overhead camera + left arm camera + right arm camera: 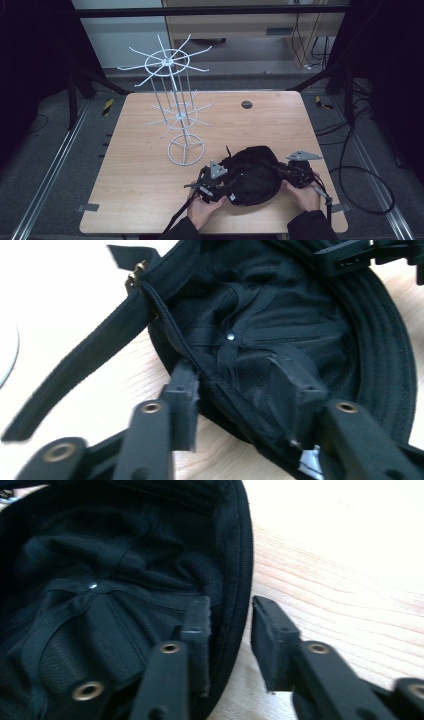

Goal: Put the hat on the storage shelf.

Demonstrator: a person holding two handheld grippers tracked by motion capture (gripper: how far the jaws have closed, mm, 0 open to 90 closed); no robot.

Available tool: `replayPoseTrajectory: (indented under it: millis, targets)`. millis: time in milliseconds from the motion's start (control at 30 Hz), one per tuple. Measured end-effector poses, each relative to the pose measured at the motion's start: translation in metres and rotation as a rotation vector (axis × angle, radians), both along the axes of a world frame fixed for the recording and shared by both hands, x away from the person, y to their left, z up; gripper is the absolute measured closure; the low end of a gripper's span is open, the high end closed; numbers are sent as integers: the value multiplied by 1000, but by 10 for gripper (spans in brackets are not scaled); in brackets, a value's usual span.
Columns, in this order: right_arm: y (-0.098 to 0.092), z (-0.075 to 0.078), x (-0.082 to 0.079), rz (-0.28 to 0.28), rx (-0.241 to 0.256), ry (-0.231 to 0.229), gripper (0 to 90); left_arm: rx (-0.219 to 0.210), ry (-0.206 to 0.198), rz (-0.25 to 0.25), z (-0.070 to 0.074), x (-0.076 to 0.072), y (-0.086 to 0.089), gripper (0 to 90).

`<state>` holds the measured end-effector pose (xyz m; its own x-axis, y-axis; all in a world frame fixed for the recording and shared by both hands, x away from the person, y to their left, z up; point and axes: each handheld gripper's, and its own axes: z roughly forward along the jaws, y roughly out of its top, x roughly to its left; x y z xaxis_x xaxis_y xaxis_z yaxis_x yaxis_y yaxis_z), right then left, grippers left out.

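There's the black cap point(252, 175), sitting at about five o'clock on the wooden table, close to the near edge. It's flipped crown-down, opening up, so the dark mesh lining and crossing seam tapes show, meeting at a small shiny rivet point(230, 336) in the middle. The stitched rim point(235, 580) curves round the hollow, slightly rumpled. Its adjuster strap point(85, 360) trails loose over the wood, with a small brass buckle point(134, 276) at its root.

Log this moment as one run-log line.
cap: upside down on table | left hand-held gripper: open, straddling rim | right hand-held gripper: open, straddling rim | rack: untouched
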<state>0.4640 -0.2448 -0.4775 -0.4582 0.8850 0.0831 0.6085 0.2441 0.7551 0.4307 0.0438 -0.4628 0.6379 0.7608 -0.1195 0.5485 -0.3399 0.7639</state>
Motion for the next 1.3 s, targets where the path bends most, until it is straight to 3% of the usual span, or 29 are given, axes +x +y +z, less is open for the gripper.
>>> replayPoseTrajectory:
  millis: [133,333,567,633,667,900,933,1100,1233,1267,1300]
  targets:
    - [1,3,0,-5,14,6,783,0,-1,22,-1,6,2,698]
    - [2,19,-7,8,77,-57,826,-6,-3,53,-4,15,3,803]
    - [7,47,-22,35,114,-226,832,-28,-37,94,-5,34,-7,829]
    - [8,49,-23,38,118,-239,832,-27,-40,97,-4,39,-10,830]
    - [9,54,-26,54,117,-280,834,-50,-44,106,-5,45,-15,830]
    - [10,60,-32,98,115,-337,837,-104,-46,127,-14,69,-27,831]
    - [10,59,-32,105,115,-340,838,-112,-58,116,-15,74,-31,831]
    - [9,56,-33,115,107,-342,838,-161,-47,104,-17,82,-32,819]
    - [3,52,-33,54,95,-334,840,-135,-56,57,-12,78,-27,674]
    - [3,52,-33,54,95,-334,840,-135,-48,47,-9,75,-24,674]
    - [0,53,-34,28,91,-342,841,-124,-52,33,-2,71,-18,616]
